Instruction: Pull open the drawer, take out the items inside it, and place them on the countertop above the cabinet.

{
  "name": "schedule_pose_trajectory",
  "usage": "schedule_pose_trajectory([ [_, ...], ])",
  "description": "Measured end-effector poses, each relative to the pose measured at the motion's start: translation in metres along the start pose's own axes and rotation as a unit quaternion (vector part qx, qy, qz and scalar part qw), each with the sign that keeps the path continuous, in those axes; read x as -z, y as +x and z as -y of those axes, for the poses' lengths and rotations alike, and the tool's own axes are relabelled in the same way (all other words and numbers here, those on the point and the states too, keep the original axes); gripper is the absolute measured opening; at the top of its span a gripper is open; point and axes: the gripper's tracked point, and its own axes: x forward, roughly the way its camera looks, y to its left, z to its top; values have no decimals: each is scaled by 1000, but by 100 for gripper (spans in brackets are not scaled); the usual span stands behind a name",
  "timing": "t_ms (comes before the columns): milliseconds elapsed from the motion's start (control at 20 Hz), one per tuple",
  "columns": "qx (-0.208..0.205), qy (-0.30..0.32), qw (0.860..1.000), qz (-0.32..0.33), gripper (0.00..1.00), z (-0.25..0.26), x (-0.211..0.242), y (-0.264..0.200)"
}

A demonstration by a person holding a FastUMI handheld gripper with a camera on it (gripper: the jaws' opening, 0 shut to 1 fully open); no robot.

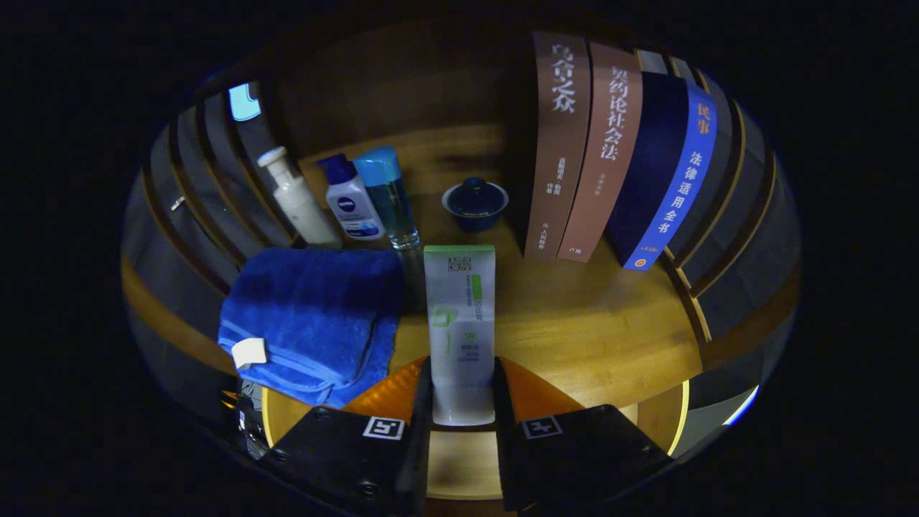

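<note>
Item in hand: white tube, lower centre, gripper jaws clamped on its sides. Step: placing on table. Next: lower beside blue towel, release.

It looks like a corner of a home set up in a booth: a wooden countertop backed by slatted panels. Toiletry bottles stand in a row at the back beside a folded blue towel, which suggests a bathroom or dresser. A small lidded cup and a few upright books make it feel lived-in.
</note>
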Motion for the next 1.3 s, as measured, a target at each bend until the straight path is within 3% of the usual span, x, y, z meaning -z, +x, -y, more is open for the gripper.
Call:
schedule_pose_trajectory([
  [300,13,4,1000,-19,44,2,6,25],
  [450,23,0,1000,-10,55,6,4,25],
  [600,30,-10,999,5,88,6,-5,17],
  [750,28,-10,999,12,98,6,-4,8],
  [1050,11,-12,998,62,100,0,10,-43],
  [1300,-19,6,986,168,100,-5,33,-116],
])
